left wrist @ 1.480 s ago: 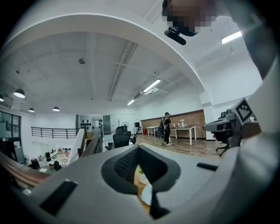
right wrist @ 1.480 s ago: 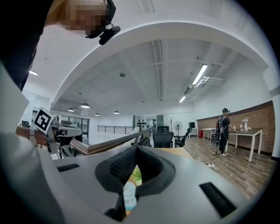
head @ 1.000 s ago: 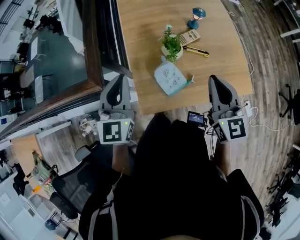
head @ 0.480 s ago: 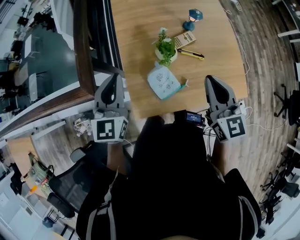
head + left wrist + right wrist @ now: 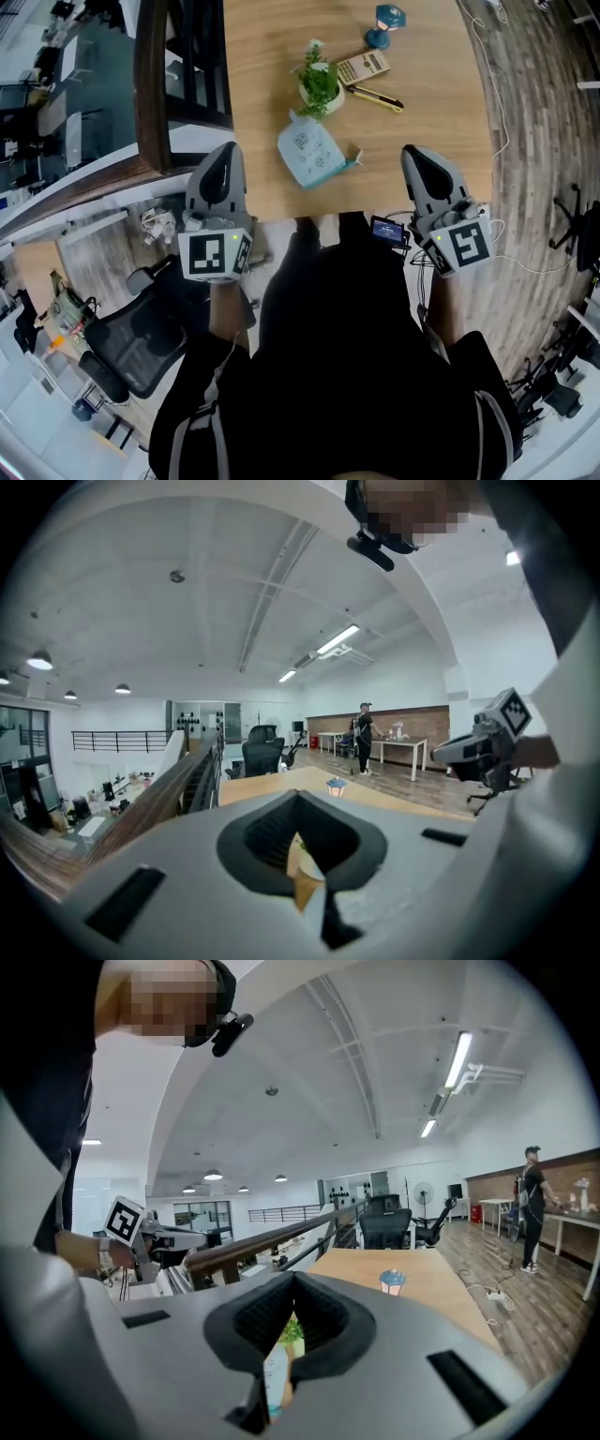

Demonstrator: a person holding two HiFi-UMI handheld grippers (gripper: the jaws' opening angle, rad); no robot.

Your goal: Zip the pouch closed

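Light-blue and flat, the pouch [image 5: 307,152] lay on the wooden table [image 5: 262,75], close to its near edge and just on the near side of the potted plant [image 5: 320,84]. I held my left gripper [image 5: 227,155] to its left and my right gripper [image 5: 413,157] to its right, both apart from it. Each pair of jaws was pressed together with nothing between them. A yellow knife [image 5: 377,97] lay right of the plant.

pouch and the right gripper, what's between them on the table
Nothing. In the head view, only bare wooden table separates the pouch from the right gripper.
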